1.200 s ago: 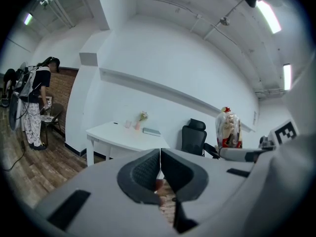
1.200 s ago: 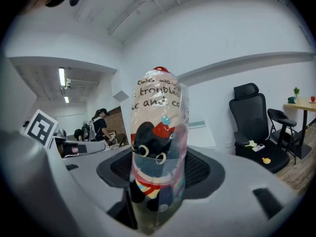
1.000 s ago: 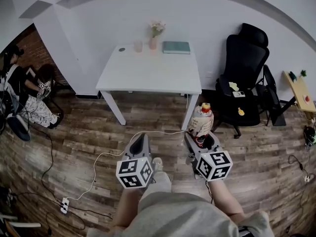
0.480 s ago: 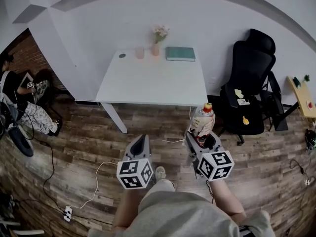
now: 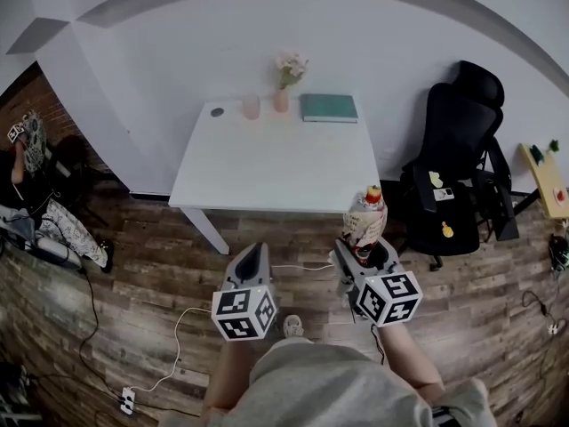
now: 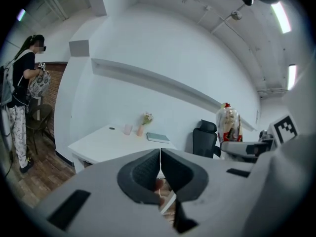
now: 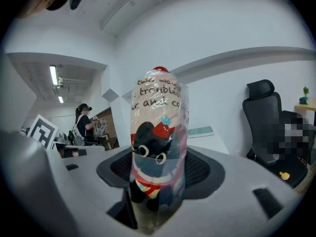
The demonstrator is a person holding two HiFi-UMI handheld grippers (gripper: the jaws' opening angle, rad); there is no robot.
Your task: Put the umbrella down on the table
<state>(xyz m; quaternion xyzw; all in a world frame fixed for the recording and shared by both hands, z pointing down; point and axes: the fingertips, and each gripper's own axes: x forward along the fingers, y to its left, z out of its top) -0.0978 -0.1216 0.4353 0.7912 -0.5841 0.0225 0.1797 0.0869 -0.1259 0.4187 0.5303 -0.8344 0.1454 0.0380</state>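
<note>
The umbrella (image 5: 364, 217) is clamped upright in the right gripper (image 5: 362, 253) near the table's (image 5: 267, 163) front-right corner; the left gripper (image 5: 252, 254) is closed, empty

The room is bright and evenly lit. Ceiling strip lights (image 6: 282, 17) glow overhead and the white wall (image 5: 267, 34) throws the light back, so shadows stay faint, with only a soft one under the table's (image 5: 276, 163) near edge. Both my gripper views bend hard and go black at the corners. My jaws loom close and soft; the umbrella (image 7: 157, 147) shows a mild sheen.
</note>
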